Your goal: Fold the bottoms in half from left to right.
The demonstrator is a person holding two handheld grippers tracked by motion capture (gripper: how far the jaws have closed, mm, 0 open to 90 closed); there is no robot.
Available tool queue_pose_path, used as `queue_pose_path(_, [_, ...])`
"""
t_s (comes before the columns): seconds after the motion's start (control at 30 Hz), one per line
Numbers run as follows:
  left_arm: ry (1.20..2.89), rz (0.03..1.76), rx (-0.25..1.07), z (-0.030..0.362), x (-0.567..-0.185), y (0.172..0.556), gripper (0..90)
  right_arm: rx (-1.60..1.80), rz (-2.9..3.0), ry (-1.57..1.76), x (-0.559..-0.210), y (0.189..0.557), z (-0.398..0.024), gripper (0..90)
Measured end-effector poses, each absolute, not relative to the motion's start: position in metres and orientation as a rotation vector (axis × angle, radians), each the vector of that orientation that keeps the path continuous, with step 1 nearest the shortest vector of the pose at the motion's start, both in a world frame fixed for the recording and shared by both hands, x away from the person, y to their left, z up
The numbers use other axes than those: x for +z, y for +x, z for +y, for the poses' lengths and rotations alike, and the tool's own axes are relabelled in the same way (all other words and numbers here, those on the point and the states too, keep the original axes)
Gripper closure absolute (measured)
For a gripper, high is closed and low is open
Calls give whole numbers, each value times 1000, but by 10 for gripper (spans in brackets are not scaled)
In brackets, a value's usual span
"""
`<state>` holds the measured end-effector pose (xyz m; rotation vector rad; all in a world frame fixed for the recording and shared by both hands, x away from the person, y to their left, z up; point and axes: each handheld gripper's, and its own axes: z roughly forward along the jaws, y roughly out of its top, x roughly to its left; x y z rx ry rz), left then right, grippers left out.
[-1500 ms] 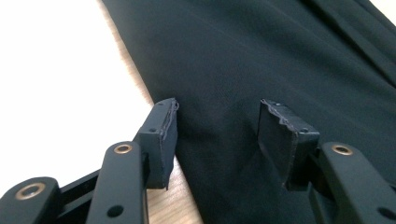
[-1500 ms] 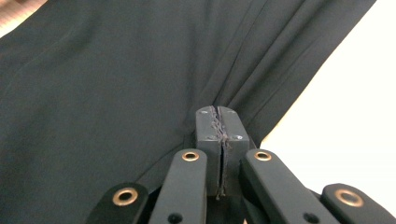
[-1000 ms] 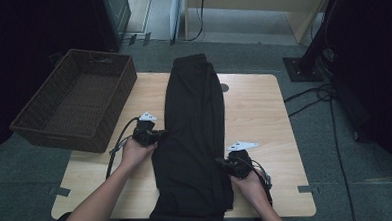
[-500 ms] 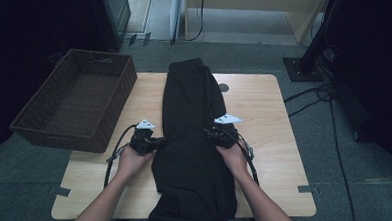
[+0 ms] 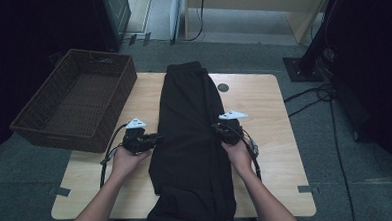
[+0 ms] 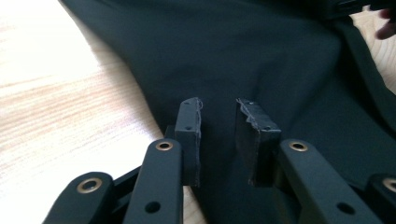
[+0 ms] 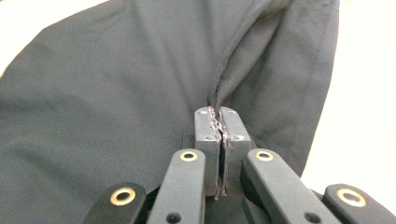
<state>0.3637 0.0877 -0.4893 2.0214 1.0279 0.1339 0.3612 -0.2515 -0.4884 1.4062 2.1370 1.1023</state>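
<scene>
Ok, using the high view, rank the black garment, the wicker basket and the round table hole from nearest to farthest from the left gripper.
From the left gripper:
1. Garment, right beside the jaws, mid-table.
2. Basket, off to the left, on the table's edge.
3. Hole, beyond the garment, toward the far right.

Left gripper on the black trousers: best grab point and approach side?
Take the trousers at their left long edge, beside the left gripper, coming in level from the table side. The cloth lies flat, so only the edge offers a fold, as the right gripper pinches opposite.
</scene>
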Motion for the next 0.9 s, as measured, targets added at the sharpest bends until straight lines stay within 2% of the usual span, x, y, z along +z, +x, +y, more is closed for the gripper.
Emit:
queue_pose_path(0.07, [2016,1023,130,86,-489,365,656,1083,2099,1436,-491,356,-263,861])
queue_pose_path(0.13, [2036,1020,104,83,-489,370,666,993,2086,1473,-502,358,-275,711])
queue_pose_path(0.2, [2045,1027,101,80,-489,374,670,1019,2076,1483,-506,360,-282,645])
queue_pose_path(0.37, [2076,1019,110,73,-490,391,615,1142,2013,1426,-501,364,-282,597])
queue_pose_path(0.5, [2083,1052,111,68,-493,414,539,1156,2018,1415,-501,382,-275,499])
queue_pose_path(0.57, [2066,1067,111,66,-495,423,507,1136,2018,1433,-506,392,-273,480])
queue_pose_path(0.77, [2053,1110,103,56,-508,441,489,1064,2029,1456,-517,412,-267,448])
queue_pose_path(0.9, [2057,1098,92,49,-509,445,501,1027,2040,1445,-521,419,-263,474])
